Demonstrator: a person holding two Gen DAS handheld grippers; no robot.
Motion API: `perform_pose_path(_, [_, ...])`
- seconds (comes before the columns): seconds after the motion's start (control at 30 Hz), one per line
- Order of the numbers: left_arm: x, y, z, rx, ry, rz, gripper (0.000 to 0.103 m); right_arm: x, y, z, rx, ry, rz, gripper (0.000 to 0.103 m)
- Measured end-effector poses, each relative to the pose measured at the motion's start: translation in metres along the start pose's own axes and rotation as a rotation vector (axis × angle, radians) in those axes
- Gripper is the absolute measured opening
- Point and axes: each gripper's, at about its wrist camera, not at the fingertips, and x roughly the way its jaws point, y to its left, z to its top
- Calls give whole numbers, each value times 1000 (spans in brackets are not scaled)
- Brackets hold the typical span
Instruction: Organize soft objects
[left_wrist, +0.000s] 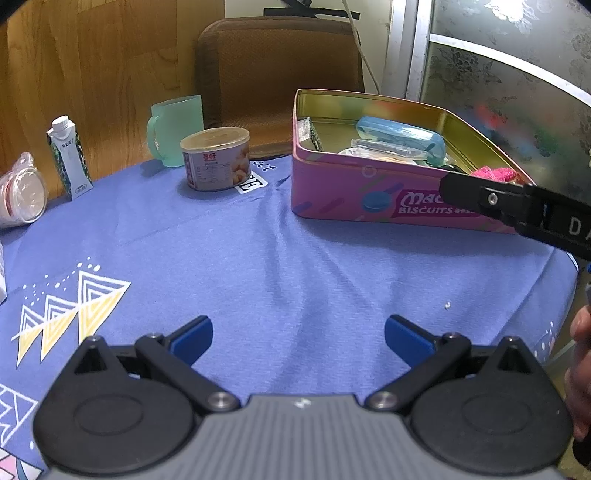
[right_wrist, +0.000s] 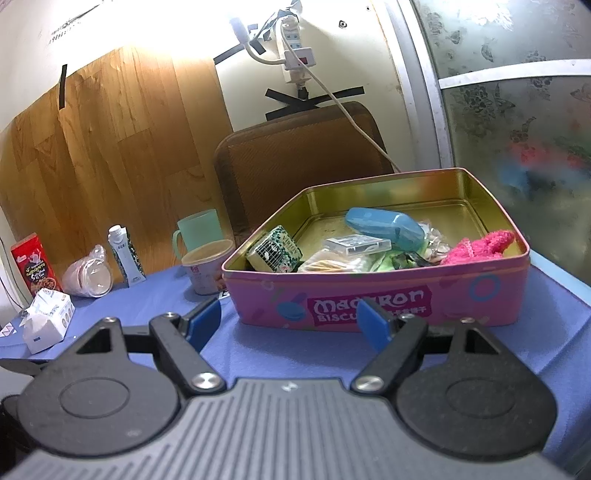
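Observation:
A pink biscuit tin (right_wrist: 376, 295) stands open on the blue tablecloth, also seen at the right as the tin (left_wrist: 343, 192) in the left wrist view. Inside lie a fluffy pink cloth (right_wrist: 480, 245), a blue case (right_wrist: 384, 225), a clear plastic box (right_wrist: 356, 245), a green patterned packet (right_wrist: 275, 253) and several wrappers. The pink cloth (left_wrist: 496, 173) shows at the tin's near right corner. My right gripper (right_wrist: 291, 325) stands open and empty just in front of the tin. My left gripper (left_wrist: 299, 339) is open over bare cloth, empty.
A lidded can (left_wrist: 218, 158), a green mug (left_wrist: 177, 129) and a small carton (left_wrist: 70, 158) stand at the back left. Bagged cups (right_wrist: 88, 273), a red box (right_wrist: 35, 266) and a tissue pack (right_wrist: 46, 325) lie further left. A brown chair back (right_wrist: 303, 166) stands behind.

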Motion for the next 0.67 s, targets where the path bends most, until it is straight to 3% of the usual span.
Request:
perform_pose_path(0.43, [4,23,-2,-62,-1,-30,103,8,15,0,-37,25,0,83])
perform_pose_path(0.67, [-2,41,-4,-107,-42,-51,103,11,28,-2,-68,39,-2,83])
